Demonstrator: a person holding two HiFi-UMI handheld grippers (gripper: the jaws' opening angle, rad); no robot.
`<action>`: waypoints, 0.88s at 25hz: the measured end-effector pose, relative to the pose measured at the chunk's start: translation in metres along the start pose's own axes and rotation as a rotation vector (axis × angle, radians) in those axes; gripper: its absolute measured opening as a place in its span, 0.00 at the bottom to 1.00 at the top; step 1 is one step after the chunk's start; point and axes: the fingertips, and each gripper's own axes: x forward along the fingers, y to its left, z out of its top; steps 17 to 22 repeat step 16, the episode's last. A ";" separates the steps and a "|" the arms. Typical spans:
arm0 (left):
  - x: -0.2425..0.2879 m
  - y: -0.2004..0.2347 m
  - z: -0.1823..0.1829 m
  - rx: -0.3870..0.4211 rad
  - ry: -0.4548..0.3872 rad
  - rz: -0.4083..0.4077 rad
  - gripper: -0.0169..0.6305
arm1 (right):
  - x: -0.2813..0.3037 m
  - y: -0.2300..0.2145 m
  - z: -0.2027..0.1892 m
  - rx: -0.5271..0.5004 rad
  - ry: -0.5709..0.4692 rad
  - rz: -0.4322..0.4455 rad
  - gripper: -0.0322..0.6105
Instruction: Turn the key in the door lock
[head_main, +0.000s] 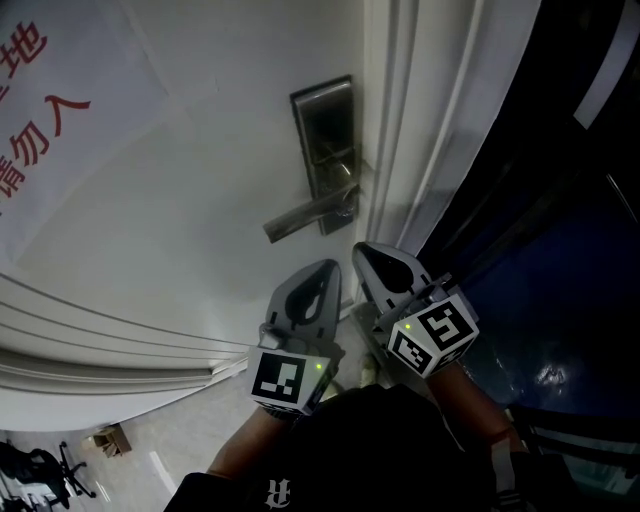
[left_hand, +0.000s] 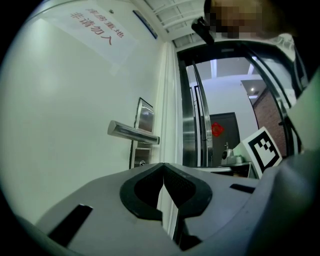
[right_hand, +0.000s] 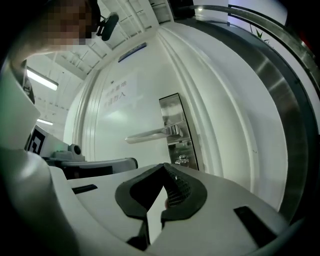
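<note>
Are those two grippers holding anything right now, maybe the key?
Nothing is held. The left gripper and right gripper are both shut and empty, short of the key.

Office corridor, white door (head_main: 200, 250), paper notice (head_main: 60, 120)

on door (head_main: 200, 200): lock plate (head_main: 325, 140) near right edge, handle (head_main: 300, 217) projecting leftward, key (right_hand: 182, 160) beneath handle. before plate, clear of it: left gripper (head_main: 322, 285) beside right gripper (head_main: 380, 262).

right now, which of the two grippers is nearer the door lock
The right gripper. Its shut tips reach further up toward the lock plate, ending just below the lever. The left gripper, also shut and empty, sits lower and further left.
</note>
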 end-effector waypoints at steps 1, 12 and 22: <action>0.000 0.000 0.000 -0.001 0.001 0.000 0.04 | 0.000 0.000 0.000 0.010 -0.001 0.002 0.07; 0.000 0.002 -0.001 -0.003 0.003 0.006 0.04 | 0.002 0.002 0.000 0.012 -0.006 0.008 0.07; 0.000 0.005 -0.001 -0.001 0.002 0.009 0.04 | 0.005 0.002 -0.001 0.008 -0.009 0.014 0.07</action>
